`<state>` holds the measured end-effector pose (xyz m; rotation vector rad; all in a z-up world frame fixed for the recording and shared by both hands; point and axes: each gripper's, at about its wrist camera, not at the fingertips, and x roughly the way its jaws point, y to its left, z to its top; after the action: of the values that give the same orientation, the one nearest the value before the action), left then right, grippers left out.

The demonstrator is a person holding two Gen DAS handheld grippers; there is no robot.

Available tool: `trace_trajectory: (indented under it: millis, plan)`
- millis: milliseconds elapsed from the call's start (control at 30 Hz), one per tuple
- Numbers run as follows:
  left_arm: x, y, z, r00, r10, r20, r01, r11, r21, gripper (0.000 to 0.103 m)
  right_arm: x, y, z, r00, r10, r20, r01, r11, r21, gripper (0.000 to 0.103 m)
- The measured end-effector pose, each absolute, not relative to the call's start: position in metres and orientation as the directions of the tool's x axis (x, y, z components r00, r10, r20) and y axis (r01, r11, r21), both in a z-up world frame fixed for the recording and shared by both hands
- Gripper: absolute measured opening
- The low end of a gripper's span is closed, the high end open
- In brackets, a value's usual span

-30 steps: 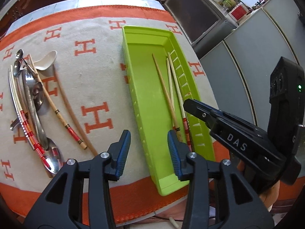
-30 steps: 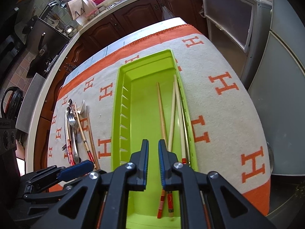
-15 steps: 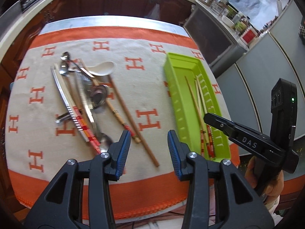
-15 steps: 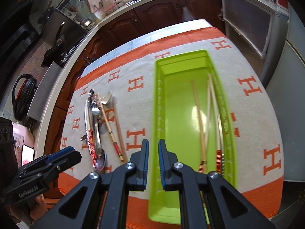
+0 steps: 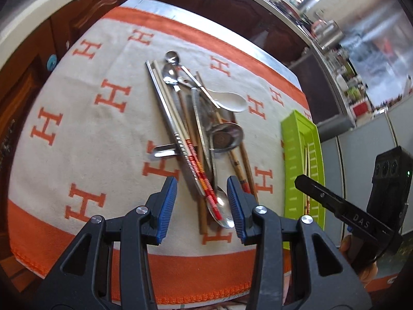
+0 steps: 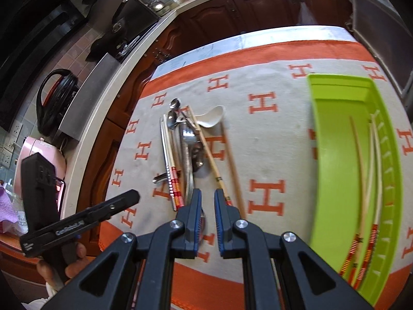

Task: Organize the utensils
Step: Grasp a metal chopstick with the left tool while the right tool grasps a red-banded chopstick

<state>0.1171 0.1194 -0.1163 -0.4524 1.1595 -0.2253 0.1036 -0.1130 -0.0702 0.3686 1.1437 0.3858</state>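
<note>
A pile of utensils (image 5: 198,129) lies on the cream and orange cloth: metal spoons, a white ceramic spoon (image 5: 229,100), chopsticks with red-banded ends (image 5: 198,173) and plain wooden ones. My left gripper (image 5: 202,201) is open and empty, its jaws either side of the near ends of the pile, above them. The pile also shows in the right wrist view (image 6: 185,149). My right gripper (image 6: 205,211) is nearly shut and empty, over the pile's near end. The green tray (image 6: 333,155) on the right holds three chopsticks (image 6: 366,180).
The cloth (image 5: 103,134) covers a table with its near edge just under the grippers. The tray also shows at the right of the left wrist view (image 5: 291,160). Kitchen cabinets, a counter with a kettle (image 6: 55,100) and a pink appliance stand beyond the table.
Both grippers have swung left, from over the green tray to over the utensil pile. The left stays open and the right stays nearly shut. Nothing was picked up.
</note>
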Motion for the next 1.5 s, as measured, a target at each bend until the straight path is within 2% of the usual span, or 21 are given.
trace_trajectory:
  millis: [400, 567, 800, 867, 1500]
  plan:
    - [0.145, 0.128, -0.171, 0.335, -0.517, -0.788, -0.107, 0.809, -0.577, 0.036, 0.126, -0.088, -0.1, 0.295, 0.503, -0.812, -0.109, 0.862, 0.495, 0.01]
    - [0.158, 0.12, -0.188, 0.297, -0.537, -0.79, -0.109, 0.803, -0.586, 0.024, 0.133, -0.084, -0.107, 0.279, 0.502, -0.819, -0.106, 0.864, 0.493, 0.01]
    - [0.164, 0.112, -0.204, 0.285, -0.567, -0.773, -0.11, 0.782, -0.614, 0.014, 0.138, -0.078, -0.114, 0.263, 0.501, -0.825, -0.112, 0.865, 0.49, 0.01]
    - [0.165, 0.11, -0.205, 0.287, -0.565, -0.774, -0.105, 0.784, -0.611, 0.01, 0.138, -0.075, -0.114, 0.257, 0.502, -0.826, -0.118, 0.864, 0.489, 0.01]
    - [0.151, 0.139, -0.199, 0.278, -0.459, -0.844, -0.116, 0.856, -0.504, 0.005, 0.146, -0.025, -0.123, 0.209, 0.506, -0.837, -0.247, 0.855, 0.455, 0.01]
